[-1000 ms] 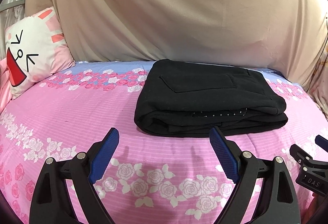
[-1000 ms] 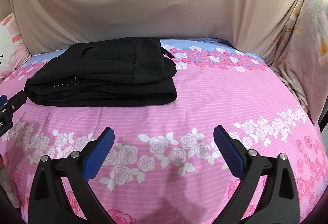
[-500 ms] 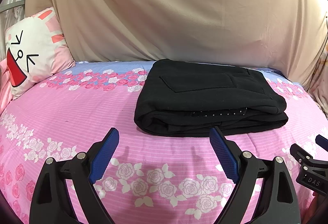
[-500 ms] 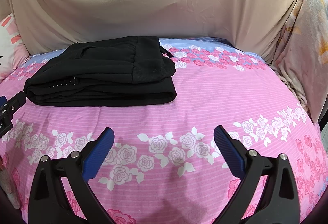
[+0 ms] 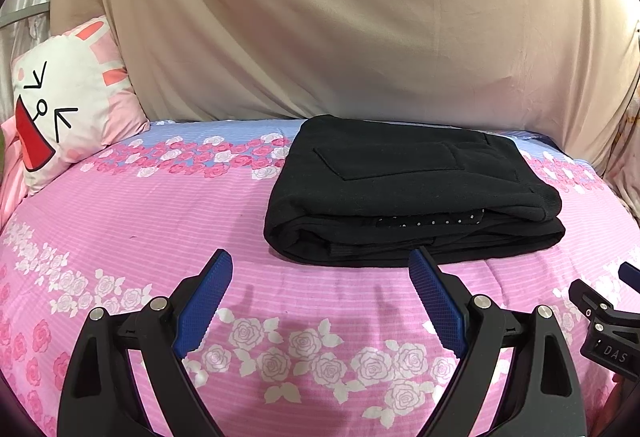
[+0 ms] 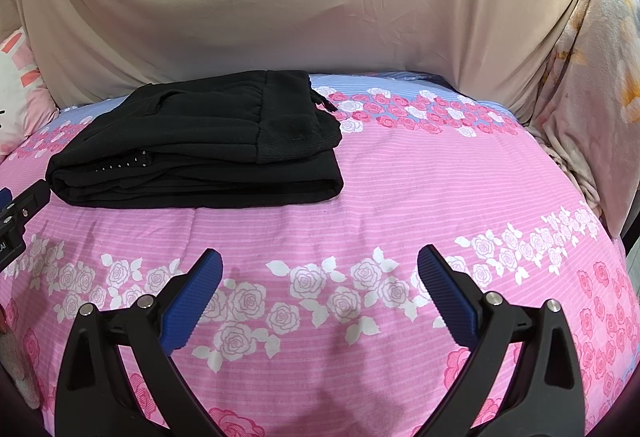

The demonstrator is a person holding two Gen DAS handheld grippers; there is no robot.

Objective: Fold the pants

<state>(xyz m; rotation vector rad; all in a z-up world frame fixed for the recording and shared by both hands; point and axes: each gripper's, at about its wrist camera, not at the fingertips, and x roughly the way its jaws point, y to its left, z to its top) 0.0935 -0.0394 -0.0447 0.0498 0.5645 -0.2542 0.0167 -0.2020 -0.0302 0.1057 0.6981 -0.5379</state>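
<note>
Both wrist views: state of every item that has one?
black pants: folded into a compact stack, lying flat on the bed, untouched
left gripper: open, empty, short of the pants
right gripper: open, empty, over bare sheet
rabbit pillow: propped upright at the bed's far left
floral bedsheet: spread, lightly creased

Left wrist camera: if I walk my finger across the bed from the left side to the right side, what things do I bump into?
Bunny pillow → folded black pants → tip of the right gripper poking in at the edge.
</note>
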